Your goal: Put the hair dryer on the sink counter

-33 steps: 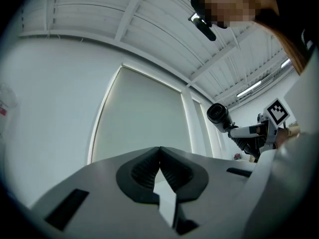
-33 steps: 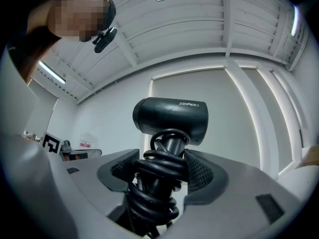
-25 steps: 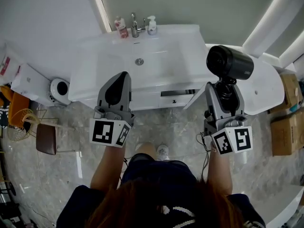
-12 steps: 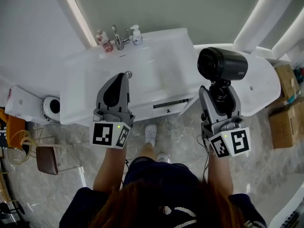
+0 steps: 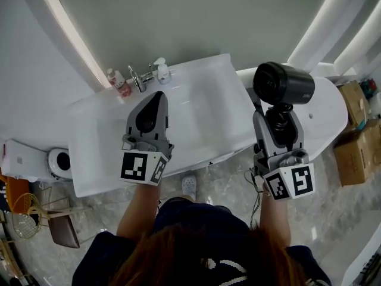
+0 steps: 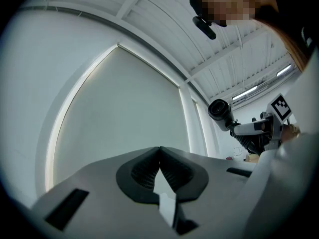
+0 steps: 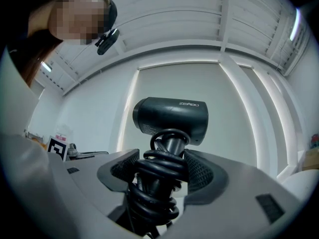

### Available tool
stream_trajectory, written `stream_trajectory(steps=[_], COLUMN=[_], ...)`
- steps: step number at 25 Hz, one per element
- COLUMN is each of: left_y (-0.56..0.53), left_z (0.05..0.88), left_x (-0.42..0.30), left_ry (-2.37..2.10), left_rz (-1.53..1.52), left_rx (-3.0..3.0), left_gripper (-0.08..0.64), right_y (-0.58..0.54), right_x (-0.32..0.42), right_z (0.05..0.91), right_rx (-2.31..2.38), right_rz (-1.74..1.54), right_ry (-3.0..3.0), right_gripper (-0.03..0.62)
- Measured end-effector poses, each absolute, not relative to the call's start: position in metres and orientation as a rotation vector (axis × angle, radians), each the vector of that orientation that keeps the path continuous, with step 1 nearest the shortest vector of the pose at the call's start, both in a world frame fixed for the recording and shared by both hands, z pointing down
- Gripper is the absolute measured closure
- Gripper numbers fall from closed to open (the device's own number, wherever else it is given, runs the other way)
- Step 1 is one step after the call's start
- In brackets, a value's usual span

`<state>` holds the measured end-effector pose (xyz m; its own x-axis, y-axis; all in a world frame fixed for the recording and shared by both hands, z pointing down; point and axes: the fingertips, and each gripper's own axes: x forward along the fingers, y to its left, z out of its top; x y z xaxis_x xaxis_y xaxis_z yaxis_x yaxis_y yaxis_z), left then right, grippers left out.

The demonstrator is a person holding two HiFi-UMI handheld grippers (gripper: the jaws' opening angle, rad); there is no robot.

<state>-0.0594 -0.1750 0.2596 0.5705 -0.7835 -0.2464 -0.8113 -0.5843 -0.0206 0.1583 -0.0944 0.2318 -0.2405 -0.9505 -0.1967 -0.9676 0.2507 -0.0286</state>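
Viewing from the head camera, left to right: a white desk [image 5: 89, 130] with a sink basin sunk into it spans the middle of the frame. At its back edge stand a pink bottle [image 5: 121, 86], a faucet [image 5: 138, 77] and a white pump bottle [image 5: 161, 71], close together in a row. The left gripper [image 5: 156, 95] is held over the basin. In the left gripper view its jaws meet at the tips, closed, with nothing between them [image 6: 159, 149].

To the right, the right gripper [image 5: 278, 113] is held over the desk's right end. Its jaws stand wide and clamp the handle of the black hair dryer [image 5: 284, 83], round which a black cord [image 7: 158, 185] is coiled. In the right gripper view [image 7: 164, 156] the hair dryer [image 7: 172, 114] stands upright above the jaws, barrel lying crosswise. The dryer is carried in the air, clear of the desk, with its head seen beside the desk's right end.

Far right, cardboard boxes [image 5: 352, 151] sit on the marbled floor [image 5: 226, 177].
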Motion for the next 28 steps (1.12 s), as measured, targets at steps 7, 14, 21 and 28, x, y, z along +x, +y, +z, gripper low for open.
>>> stream_trajectory(steps=[7,14,21,28], left_y=[-0.268,-0.295,-0.292,-0.302], left_z=[0.280,0.303,0.319,0.355], left_x=[-0.064,-0.075,-0.052,-0.033], left_ry=[1.306,1.345,1.381,1.410], left_rz=[0.296,0.281,0.253,0.169], left_rx=[-2.741,-2.786,-2.844,-2.896], left_gripper=[0.541,0.541,0.541,0.541], right_y=[-0.189,-0.226,-0.237,-0.263], right_x=[0.144,0.134,0.149,0.166], right_z=[0.248,0.270,0.296,0.369], right_rx=[-1.875,-1.891,-1.893,-1.967], right_rz=[0.097,0.029,-0.085,-0.288], right_ry=[2.323,2.366,2.435,2.525], right_gripper=[0.298,0.298,0.298,0.298])
